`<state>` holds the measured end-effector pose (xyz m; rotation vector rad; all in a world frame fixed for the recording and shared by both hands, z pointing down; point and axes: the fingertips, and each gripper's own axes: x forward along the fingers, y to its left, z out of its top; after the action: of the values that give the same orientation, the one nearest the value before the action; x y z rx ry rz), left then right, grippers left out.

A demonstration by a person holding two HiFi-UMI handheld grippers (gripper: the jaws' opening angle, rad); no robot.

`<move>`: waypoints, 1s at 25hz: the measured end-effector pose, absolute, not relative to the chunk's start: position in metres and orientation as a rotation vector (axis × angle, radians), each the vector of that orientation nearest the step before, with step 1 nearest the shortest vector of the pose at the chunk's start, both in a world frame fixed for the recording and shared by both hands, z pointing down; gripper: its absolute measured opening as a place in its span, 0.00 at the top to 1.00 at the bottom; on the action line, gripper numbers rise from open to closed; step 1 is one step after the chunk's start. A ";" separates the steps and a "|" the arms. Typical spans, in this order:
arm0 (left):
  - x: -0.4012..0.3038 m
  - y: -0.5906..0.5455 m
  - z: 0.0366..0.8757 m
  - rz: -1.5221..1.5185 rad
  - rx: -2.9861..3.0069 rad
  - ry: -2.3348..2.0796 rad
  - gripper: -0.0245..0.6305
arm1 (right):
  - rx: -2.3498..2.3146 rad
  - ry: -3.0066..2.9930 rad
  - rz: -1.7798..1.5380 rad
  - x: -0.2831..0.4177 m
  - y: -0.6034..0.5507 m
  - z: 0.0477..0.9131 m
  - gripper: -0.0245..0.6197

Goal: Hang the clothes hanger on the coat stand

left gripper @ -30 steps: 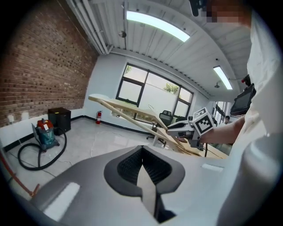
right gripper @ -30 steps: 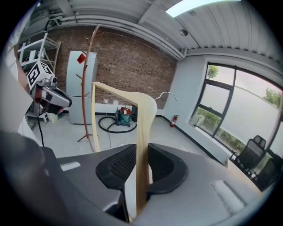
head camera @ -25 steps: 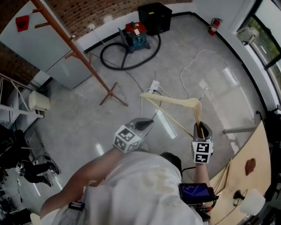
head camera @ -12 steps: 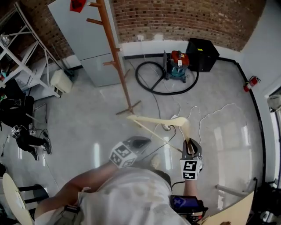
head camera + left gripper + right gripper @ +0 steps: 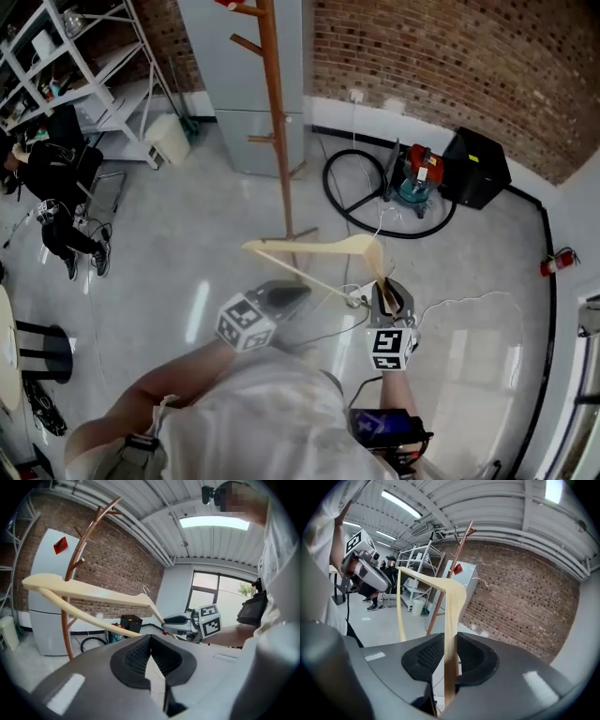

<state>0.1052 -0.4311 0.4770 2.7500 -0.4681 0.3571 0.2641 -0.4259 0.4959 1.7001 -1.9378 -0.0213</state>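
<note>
- The right gripper (image 5: 382,287) is holding the wooden clothes hanger (image 5: 309,249) up in the air, above the floor and in front of the person's chest.
- Its jaws are clenched on the end of one hanger arm, which is running straight up between the pads in the right gripper view (image 5: 449,644).
- That end grip is leaving the wire hook (image 5: 145,589) free, which I judge to be the point: the hook is the part that has to catch on a peg.
- The left gripper (image 5: 286,295) is hovering just beside the hanger's lower bar, touching nothing; its jaws are closed together and empty (image 5: 151,637).
- The coat stand (image 5: 275,122) is standing ahead by the grey cabinet (image 5: 244,84), well apart from the hanger, its pegs branching out from the pole.
- A vacuum cleaner (image 5: 412,180) and its hose are lying on the floor off to the right of the stand.
- Nothing is hanging yet; my read is that the hanger is being brought over and the hooking is yet to come.
</note>
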 end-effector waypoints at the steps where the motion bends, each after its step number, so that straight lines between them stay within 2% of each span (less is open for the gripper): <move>1: 0.101 -0.435 0.476 0.357 2.740 -0.505 0.96 | 1.678 -1.962 -0.031 0.263 -0.437 0.495 0.82; 13: 0.056 -0.496 0.469 0.256 2.677 -0.785 0.96 | 1.464 -2.199 -0.254 0.193 -0.558 0.451 0.82; 25: 0.036 -0.559 0.464 0.154 2.804 -0.640 0.96 | 1.349 -2.137 -0.427 0.138 -0.661 0.426 0.82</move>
<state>0.0363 -0.5592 0.4641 2.8043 -0.6396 0.1541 0.1378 -0.6606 0.4261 1.3493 -2.1368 -0.4270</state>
